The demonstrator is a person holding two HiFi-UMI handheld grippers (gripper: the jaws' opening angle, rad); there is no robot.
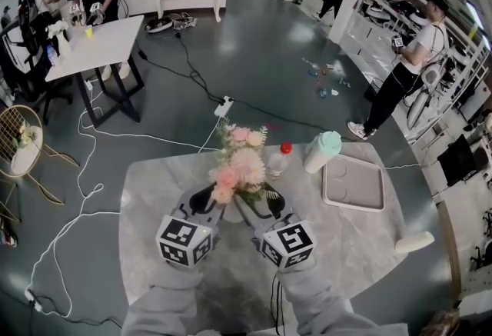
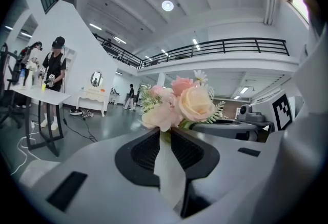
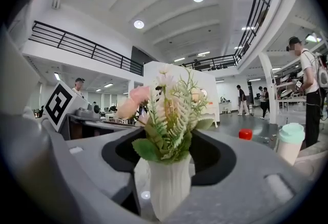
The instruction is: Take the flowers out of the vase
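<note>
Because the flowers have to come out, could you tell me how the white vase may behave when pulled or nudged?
The vase looks slim beneath a wider bouquet of flowers, so it probably tips easily. Its ribbed wall should give the right gripper around it fair purchase. Being small, it seems light and may lift with the stems unless held down.

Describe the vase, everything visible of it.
The vase is small, white and vertically ribbed, matte like ceramic or plastic, slightly wider at the rim. It stands upright on the marble table, holding the flowers. It sits between the jaws of the right gripper, flanked closely on both sides; whether they press it is unclear.
</note>
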